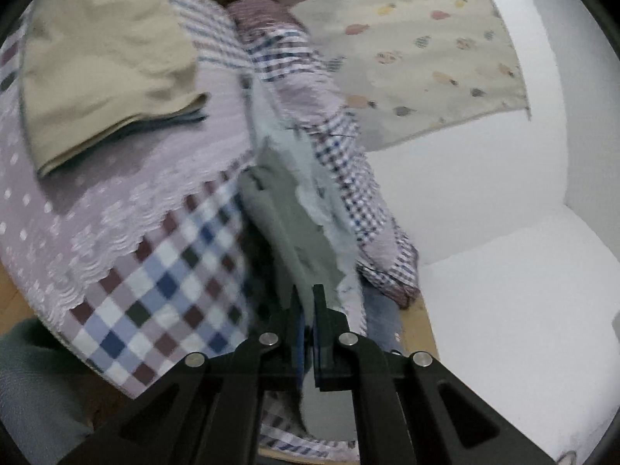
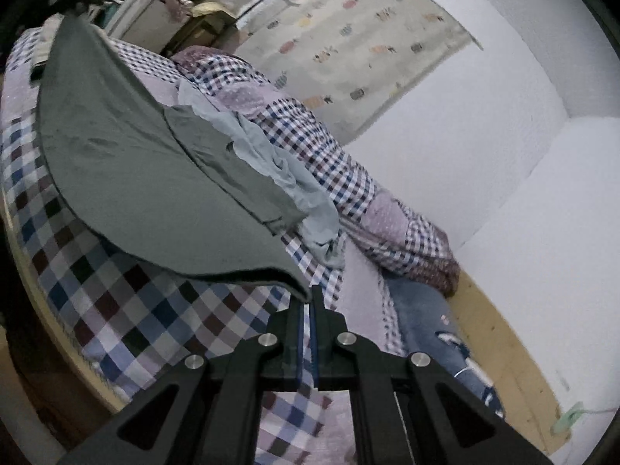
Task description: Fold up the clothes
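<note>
Grey-green cloth (image 2: 147, 178) hangs spread above the checked bedspread (image 2: 116, 302), its near corner pinched between the clenched right tongs (image 2: 309, 302). From that corner the garment sweeps up and to the far left, lifted clear of the bed; a folded-over strip of it lies along its right edge, touching a crumpled pale blue garment (image 2: 271, 162). Right of that, a checked quilt (image 2: 348, 178) is bunched along the bed's right side against the white wall (image 2: 503, 135), where a pale patterned hanging (image 2: 348, 38) is fixed.

In the left wrist view, the left tongs (image 1: 308, 302) are likewise clenched on the same grey-green cloth (image 1: 286, 224), which runs away from the fingers as a narrow band with the pale blue garment (image 1: 317, 193) just beside it on the right. On the far left of the bed (image 1: 116, 232) lies a folded beige garment (image 1: 104, 73) on top of darker folded pieces. This view is blurred.
</note>
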The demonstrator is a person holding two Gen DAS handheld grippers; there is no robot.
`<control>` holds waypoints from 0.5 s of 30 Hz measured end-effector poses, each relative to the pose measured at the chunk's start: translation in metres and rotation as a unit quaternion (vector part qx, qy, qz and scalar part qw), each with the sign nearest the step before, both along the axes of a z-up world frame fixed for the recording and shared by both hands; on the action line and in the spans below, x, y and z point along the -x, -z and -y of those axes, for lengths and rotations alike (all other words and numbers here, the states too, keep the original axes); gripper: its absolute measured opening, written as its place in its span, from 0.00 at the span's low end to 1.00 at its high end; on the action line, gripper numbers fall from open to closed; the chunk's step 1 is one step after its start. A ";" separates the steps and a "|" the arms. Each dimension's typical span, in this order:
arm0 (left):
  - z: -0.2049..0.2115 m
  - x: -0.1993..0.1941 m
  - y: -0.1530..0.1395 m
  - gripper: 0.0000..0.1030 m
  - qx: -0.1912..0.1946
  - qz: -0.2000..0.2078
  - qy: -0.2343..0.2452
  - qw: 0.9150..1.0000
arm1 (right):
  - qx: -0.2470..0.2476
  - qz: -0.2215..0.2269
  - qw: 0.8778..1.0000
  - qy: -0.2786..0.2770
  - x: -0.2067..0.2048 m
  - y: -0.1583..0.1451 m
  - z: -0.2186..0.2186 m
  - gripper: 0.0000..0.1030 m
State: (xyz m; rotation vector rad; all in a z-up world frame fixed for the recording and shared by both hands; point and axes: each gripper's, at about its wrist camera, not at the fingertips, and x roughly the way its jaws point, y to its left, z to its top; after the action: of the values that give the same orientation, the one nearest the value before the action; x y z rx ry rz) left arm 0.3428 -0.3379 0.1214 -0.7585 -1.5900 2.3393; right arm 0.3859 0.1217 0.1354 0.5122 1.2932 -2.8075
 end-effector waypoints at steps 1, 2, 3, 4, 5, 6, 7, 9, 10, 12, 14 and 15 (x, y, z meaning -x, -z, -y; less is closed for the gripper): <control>0.000 -0.002 -0.008 0.01 0.000 -0.006 0.004 1.000 | -0.008 -0.003 1.000 -0.005 -0.004 -0.003 0.000 0.00; 0.000 -0.005 -0.015 0.01 0.000 -0.012 0.007 1.000 | -0.014 -0.005 1.000 -0.008 -0.008 -0.006 0.001 0.00; 0.000 -0.007 -0.022 0.01 0.000 -0.018 0.010 1.000 | -0.019 -0.006 1.000 -0.012 -0.012 -0.009 0.001 0.00; 0.000 -0.010 -0.029 0.01 -0.001 -0.025 0.015 1.000 | -0.027 -0.009 0.999 -0.016 -0.017 -0.013 0.001 0.00; -0.001 -0.014 -0.034 0.01 -0.002 -0.029 0.018 0.999 | -0.032 -0.011 0.999 -0.019 -0.023 -0.016 0.000 0.00; -0.002 -0.018 -0.040 0.01 -0.003 -0.034 0.021 0.999 | -0.035 -0.010 0.999 -0.021 -0.027 -0.019 -0.001 0.00; -0.003 -0.022 -0.045 0.01 -0.003 -0.039 0.024 0.999 | -0.039 -0.011 0.999 -0.022 -0.032 -0.023 -0.002 0.00; -0.004 -0.032 -0.056 0.01 -0.005 -0.046 0.031 0.998 | -0.042 -0.014 0.999 -0.022 -0.043 -0.033 -0.007 0.00; -0.005 -0.038 -0.061 0.01 -0.003 -0.049 0.034 0.998 | -0.042 -0.016 0.999 -0.021 -0.048 -0.038 -0.011 0.00; -0.009 -0.050 -0.072 0.01 0.005 -0.055 0.042 0.998 | -0.035 -0.019 0.999 -0.017 -0.056 -0.049 -0.016 0.00; -0.012 -0.064 -0.082 0.01 0.010 -0.060 0.048 0.997 | -0.027 -0.025 0.999 -0.015 -0.069 -0.062 -0.021 0.00; -0.013 -0.071 -0.087 0.01 0.012 -0.062 0.050 0.997 | -0.023 -0.028 0.999 -0.014 -0.075 -0.068 -0.024 0.00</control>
State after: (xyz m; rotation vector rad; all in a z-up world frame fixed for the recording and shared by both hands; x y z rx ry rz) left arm 0.4135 -0.3248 0.2087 -0.6672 -1.4415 2.2899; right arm 0.4609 0.1456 0.2033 0.4148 1.3663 -2.7945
